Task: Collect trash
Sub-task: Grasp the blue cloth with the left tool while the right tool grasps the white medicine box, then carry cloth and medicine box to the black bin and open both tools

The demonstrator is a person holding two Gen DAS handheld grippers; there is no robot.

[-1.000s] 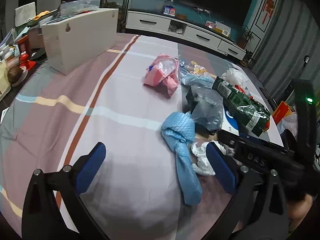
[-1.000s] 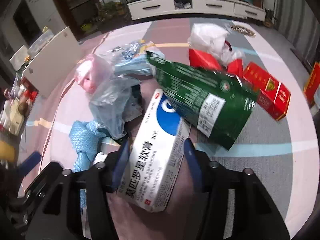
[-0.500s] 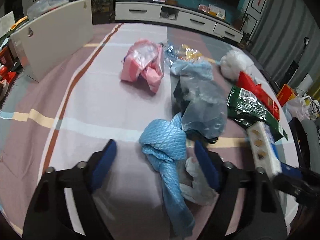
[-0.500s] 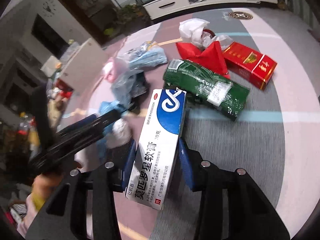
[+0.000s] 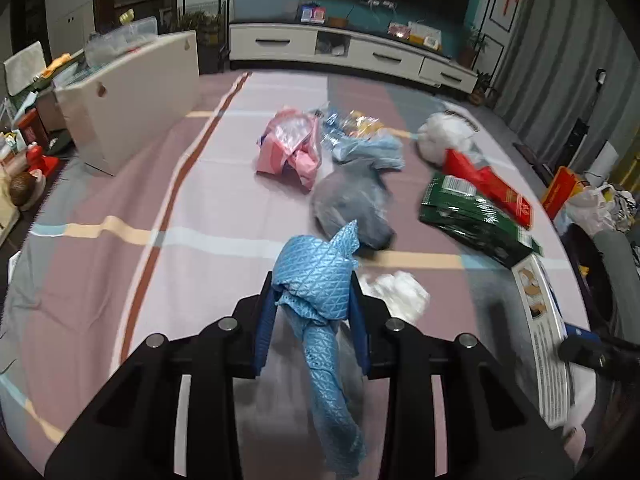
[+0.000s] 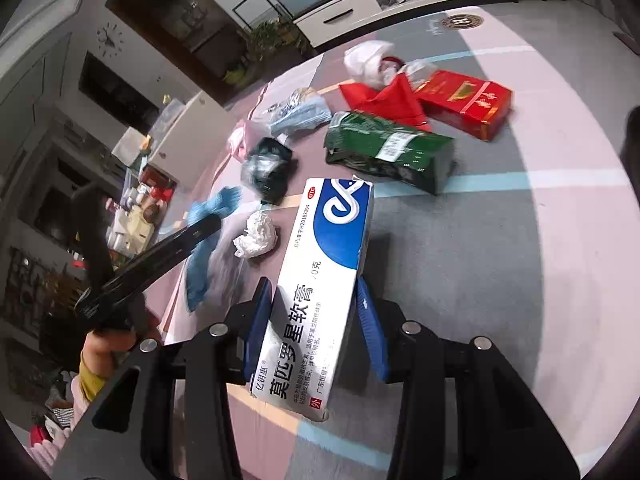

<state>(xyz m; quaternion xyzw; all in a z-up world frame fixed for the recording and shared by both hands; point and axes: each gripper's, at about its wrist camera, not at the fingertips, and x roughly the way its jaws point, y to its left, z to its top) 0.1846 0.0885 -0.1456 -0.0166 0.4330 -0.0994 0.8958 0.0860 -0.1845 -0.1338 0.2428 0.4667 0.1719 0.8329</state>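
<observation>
In our left wrist view, the left gripper (image 5: 312, 308) has just been closing and now pinches the bunched top of a blue cloth (image 5: 320, 280), whose long tail hangs back toward us between the jaws, with the tissue wad (image 5: 398, 290) just to its right on the striped sheet (image 5: 120, 200). In our right wrist view, the right gripper (image 6: 316, 316) clamps a white-and-blue box (image 6: 320, 280) across its narrow width, long axis pointing away, so both hands look full.

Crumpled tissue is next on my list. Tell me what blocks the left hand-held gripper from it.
The left hand-held gripper is shut on the blue cloth; the tissue lies beside it, nothing else between.
</observation>
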